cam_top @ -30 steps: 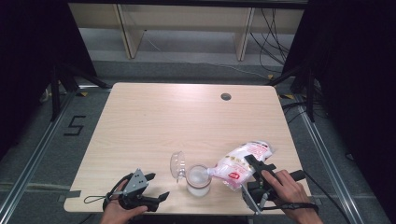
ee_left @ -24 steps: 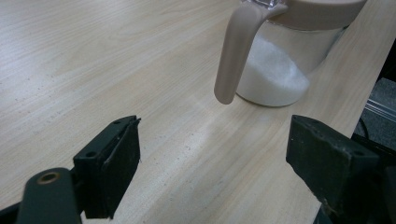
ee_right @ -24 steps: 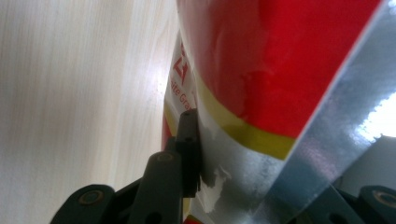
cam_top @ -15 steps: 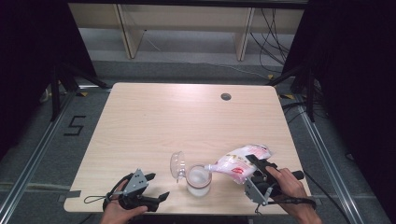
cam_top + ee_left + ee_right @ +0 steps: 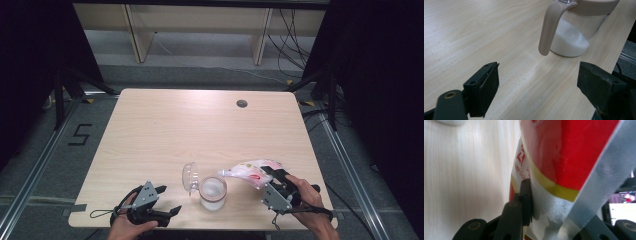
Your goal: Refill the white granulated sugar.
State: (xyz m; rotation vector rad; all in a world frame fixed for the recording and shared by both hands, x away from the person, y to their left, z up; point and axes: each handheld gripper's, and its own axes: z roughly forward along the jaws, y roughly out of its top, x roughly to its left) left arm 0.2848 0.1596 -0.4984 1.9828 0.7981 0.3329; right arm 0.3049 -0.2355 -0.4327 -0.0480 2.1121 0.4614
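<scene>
1. At the left I kept the left gripper (image 5: 161,200) low on the table (image 5: 200,125), jaws wide apart and with nothing between them.
2. The jar (image 5: 213,193) stood to the right of it, near the front edge, with its clear lid (image 5: 189,176) flipped open on the left side. In the left gripper view the jar's handle (image 5: 550,27) pointed toward the open jaws, and white sugar lay heaped inside.
3. Further right, the right gripper (image 5: 275,177) was clamped on the bottom end of the bag (image 5: 251,172). The bag's long axis ran leftward and down, with its mouth just above the jar's rim. The right hand (image 5: 307,192) was therefore the nearer one for pouring.
4. I could not make out whether sugar was flowing. In the right gripper view the bag (image 5: 564,157) hid the jar and one jaw.
</scene>
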